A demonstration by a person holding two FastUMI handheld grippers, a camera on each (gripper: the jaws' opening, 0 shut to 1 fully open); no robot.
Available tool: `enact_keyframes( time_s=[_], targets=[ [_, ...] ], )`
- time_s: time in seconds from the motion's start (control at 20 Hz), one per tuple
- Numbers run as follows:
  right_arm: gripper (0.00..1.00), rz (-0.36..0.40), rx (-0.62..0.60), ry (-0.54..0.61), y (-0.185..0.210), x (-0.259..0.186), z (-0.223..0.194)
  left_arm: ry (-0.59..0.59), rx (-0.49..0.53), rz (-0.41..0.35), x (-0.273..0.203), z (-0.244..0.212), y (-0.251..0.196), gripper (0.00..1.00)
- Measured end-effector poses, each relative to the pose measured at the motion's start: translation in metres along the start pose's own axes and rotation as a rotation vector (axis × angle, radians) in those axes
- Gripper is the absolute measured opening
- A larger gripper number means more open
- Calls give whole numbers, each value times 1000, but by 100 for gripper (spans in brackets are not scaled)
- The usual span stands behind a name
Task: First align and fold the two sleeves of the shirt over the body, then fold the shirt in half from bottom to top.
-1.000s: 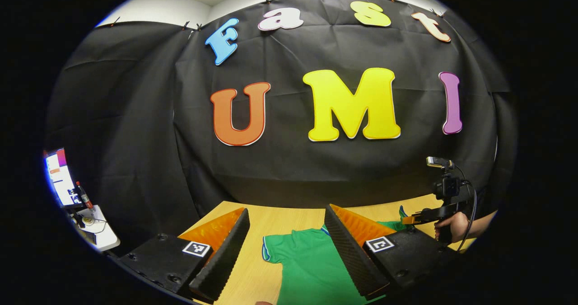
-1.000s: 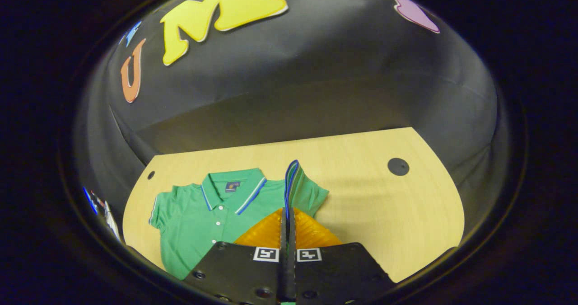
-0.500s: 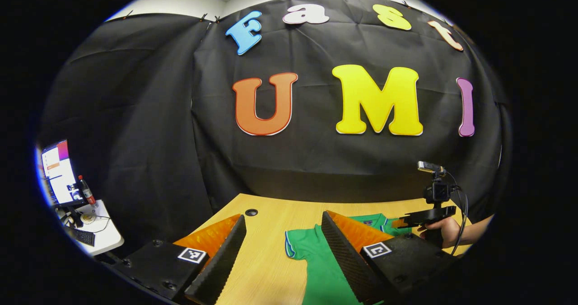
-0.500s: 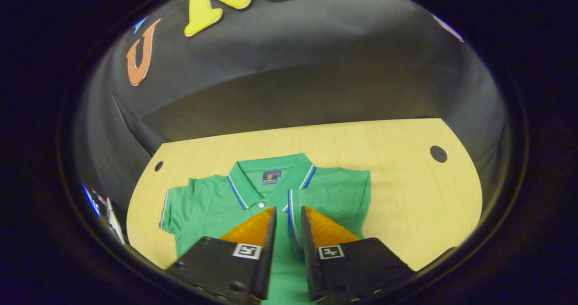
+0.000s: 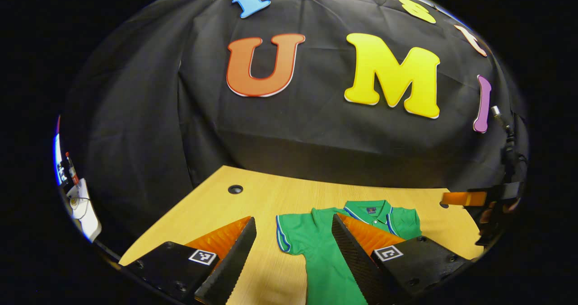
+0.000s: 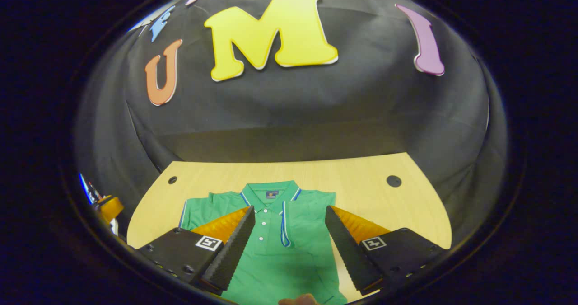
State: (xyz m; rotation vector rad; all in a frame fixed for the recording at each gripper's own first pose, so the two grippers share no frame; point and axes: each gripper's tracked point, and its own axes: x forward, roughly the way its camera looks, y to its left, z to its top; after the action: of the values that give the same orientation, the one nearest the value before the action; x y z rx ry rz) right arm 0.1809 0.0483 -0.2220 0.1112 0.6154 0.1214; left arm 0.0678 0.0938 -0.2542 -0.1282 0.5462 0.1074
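A green polo shirt (image 6: pixel 271 255) lies flat, collar (image 6: pixel 271 191) away from me, on the wooden table (image 6: pixel 361 187). One sleeve (image 6: pixel 285 223) is folded over the chest, its blue-and-white cuff beside the button row. The other sleeve (image 6: pixel 189 212) is spread out flat to the side. My right gripper (image 6: pixel 289 210) is open above the chest with nothing between its fingers. In the left gripper view my left gripper (image 5: pixel 293 220) is open above the table, and the spread sleeve (image 5: pixel 291 232) of the shirt (image 5: pixel 323 260) lies between its fingers. The right gripper (image 5: pixel 469 199) shows at the far right edge there.
The table has small round holes (image 6: pixel 393 180) (image 6: pixel 172 180) (image 5: pixel 235 189) near its far corners. The black cloth wall stands right behind the table's far edge. A side desk (image 5: pixel 83 210) with a bottle and a screen sits far left.
My right gripper carried the sleeve over the body, opened and let it go, then drew back. My left gripper tipped down and drew back, with the spread sleeve still between its fingers.
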Motion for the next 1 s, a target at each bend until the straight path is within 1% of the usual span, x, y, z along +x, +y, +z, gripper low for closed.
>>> enact_keyframes(
  time_s=[0.05,0.1,0.15,0.2,0.3,0.4,0.55,0.7,0.85,0.9,0.95,1.0],
  targets=[
    [96,1,3,-11,0,-21,-1,36,-5,-13,16,-10,2,100],
    [93,-3,2,-24,-2,-41,-5,66,-7,-21,32,-19,6,100],
    [96,-9,-7,-31,-4,-58,-9,98,-13,-22,47,-28,9,100],
    [96,-17,-20,-39,-6,-74,-15,125,-24,-27,62,-36,11,100],
    [96,-38,-38,-45,-11,-99,-23,199,-49,-33,88,-58,15,100],
    [96,-53,-26,-41,-17,-117,-31,277,-71,-36,114,-85,16,100],
    [96,-85,-17,-29,-30,-130,-41,365,-107,-28,140,-110,22,100],
    [96,-110,-4,-23,-41,-135,-45,418,-150,-10,154,-124,31,100],
    [96,-116,19,-12,-44,-132,-49,473,-132,22,154,-138,38,100],
    [96,-119,25,-10,-46,-130,-49,466,-121,19,159,-138,38,81],
    [96,-120,27,-10,-46,-129,-48,473,-108,34,160,-138,39,95],
    [96,-119,30,-8,-44,-127,-50,490,-78,54,159,-142,42,93]
  ],
)
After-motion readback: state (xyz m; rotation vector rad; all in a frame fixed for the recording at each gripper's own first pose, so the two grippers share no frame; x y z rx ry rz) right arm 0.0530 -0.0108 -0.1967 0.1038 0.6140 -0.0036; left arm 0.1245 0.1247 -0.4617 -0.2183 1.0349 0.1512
